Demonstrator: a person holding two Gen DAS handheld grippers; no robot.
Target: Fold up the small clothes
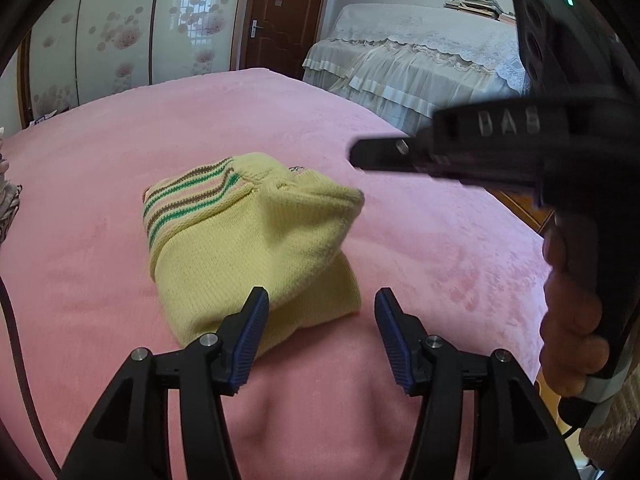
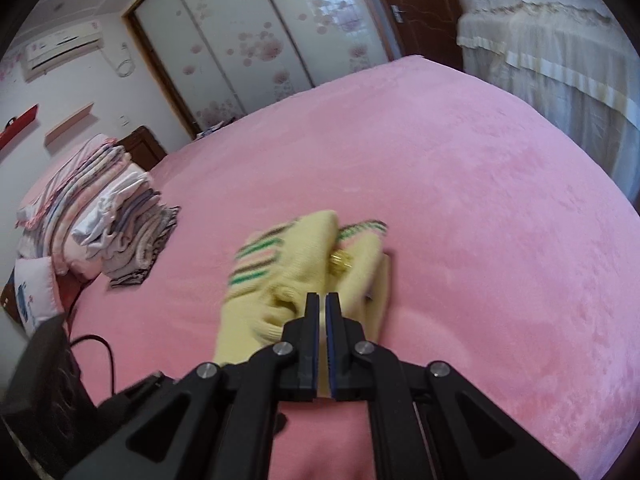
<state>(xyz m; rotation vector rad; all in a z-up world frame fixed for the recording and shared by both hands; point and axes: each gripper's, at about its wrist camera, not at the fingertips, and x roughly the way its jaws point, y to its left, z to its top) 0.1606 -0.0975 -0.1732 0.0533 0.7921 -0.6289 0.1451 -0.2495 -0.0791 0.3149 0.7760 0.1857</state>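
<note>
A small yellow knitted sweater point(image 1: 248, 240) with green, brown and pink stripes lies folded on the pink bed cover point(image 1: 420, 240). My left gripper point(image 1: 320, 304) hovers over the sweater's near edge. Its jaws stand apart and its blue pads point(image 1: 256, 320) press on nothing. My right gripper point(image 1: 358, 154) hangs in the air above and to the right of the sweater, held by a hand point(image 1: 568, 320). In the right wrist view that gripper point(image 2: 322, 304) is shut with no cloth in it, and the sweater point(image 2: 288, 276) lies blurred just beyond its tips.
A stack of folded clothes point(image 2: 108, 220) sits at the bed's left side. Nearer on that side are a black cable point(image 2: 100, 344) and a dark box point(image 2: 44, 380). A second bed with a white lace cover point(image 1: 420, 52) stands beyond the far right edge.
</note>
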